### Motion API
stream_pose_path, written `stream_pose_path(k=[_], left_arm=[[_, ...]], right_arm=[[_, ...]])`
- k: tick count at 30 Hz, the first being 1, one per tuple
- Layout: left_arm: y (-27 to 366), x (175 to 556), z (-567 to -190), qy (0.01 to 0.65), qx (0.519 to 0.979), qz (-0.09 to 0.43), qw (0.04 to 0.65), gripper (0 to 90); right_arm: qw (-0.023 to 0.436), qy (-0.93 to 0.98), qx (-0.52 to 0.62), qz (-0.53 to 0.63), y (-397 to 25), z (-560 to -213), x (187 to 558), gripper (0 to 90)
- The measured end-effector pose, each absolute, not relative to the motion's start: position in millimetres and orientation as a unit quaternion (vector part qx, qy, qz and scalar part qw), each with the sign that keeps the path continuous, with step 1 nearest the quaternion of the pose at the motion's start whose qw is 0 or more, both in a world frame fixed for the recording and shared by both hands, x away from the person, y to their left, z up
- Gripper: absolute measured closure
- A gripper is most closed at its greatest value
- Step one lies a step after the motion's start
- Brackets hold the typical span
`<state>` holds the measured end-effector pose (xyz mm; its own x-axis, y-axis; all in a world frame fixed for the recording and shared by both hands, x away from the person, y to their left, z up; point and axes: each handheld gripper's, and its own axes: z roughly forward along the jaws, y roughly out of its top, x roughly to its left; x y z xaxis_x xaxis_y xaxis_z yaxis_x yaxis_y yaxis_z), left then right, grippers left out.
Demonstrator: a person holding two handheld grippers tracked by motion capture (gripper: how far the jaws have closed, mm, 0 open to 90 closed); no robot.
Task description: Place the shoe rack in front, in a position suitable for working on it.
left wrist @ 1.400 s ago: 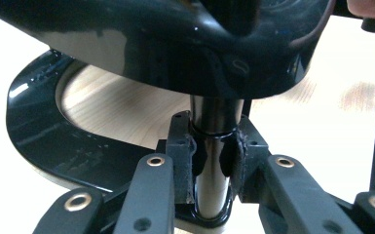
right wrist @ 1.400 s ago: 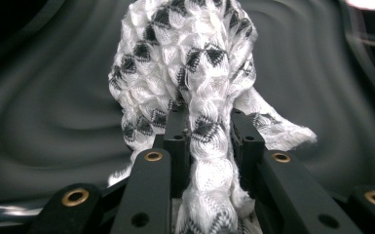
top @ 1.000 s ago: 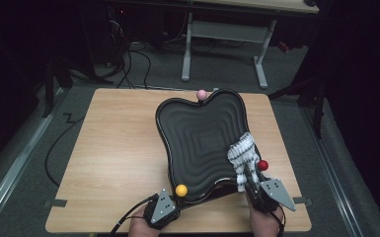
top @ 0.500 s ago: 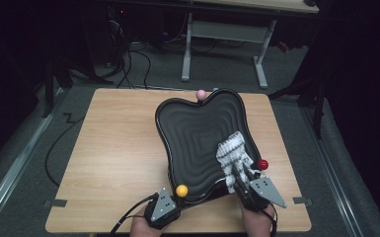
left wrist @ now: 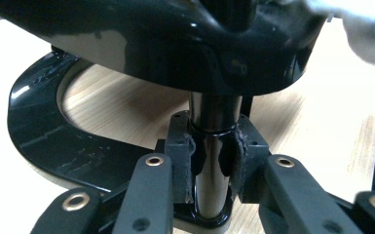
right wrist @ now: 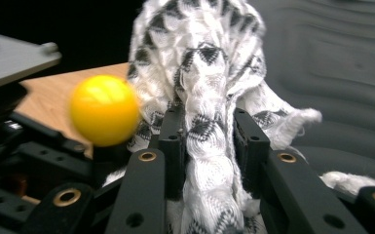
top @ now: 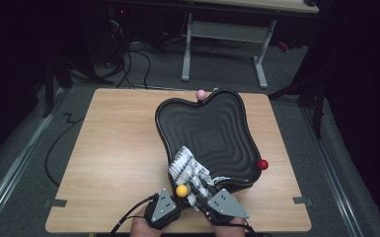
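The black tray (top: 205, 129), a big wavy dish with a ridged inside, was the largest thing, and I take it as the landmark. It stood raised on a thin black post (left wrist: 213, 161) above a curved black foot (left wrist: 53, 141), so I think it could wobble when somebody pushed on it. That seemed to be the reason why the left gripper (top: 164, 210), just before the near rim of the tray, had its jaws clamped tight on this post: it kept the tray steady.

The right gripper (top: 203, 191) was beside it, also at the near rim, with its jaws closed on a bunch of white and grey patterned cloth (top: 186, 168). The free part of the cloth lay spread inside the tray, on the near left part of the ridged floor. In my judgement the cloth was pinched low so that the loose part could rub the ridges like a wiping pad.

Three small balls sat on the rim of the tray: a yellow ball (top: 181, 191) at the near edge between the two grippers, a red ball (top: 262, 164) at the right edge, and a pink ball (top: 201, 94) at the far edge.

The tray stood on the right half of a light wooden table (top: 108, 158). Beyond it, the room was dark, with grey floor, loose cables and the legs of another desk.
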<state>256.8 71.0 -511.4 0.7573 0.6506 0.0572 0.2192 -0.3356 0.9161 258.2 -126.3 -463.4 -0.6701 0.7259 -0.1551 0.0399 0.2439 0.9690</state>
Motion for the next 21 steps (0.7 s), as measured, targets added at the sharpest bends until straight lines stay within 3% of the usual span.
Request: stream_pose_path(k=[9, 21], left_arm=[[71, 257, -511, 0.275, 0.789, 0.214, 0.506, 73.1], [70, 256, -511, 0.282, 0.787, 0.206, 0.509, 73.5]], right_arm=[[0.345, 0.708, 0.288, 0.545, -134, -464, 263, 70.9], [0.383, 0.644, 0.405, 0.524, -209, -462, 293, 68.6]])
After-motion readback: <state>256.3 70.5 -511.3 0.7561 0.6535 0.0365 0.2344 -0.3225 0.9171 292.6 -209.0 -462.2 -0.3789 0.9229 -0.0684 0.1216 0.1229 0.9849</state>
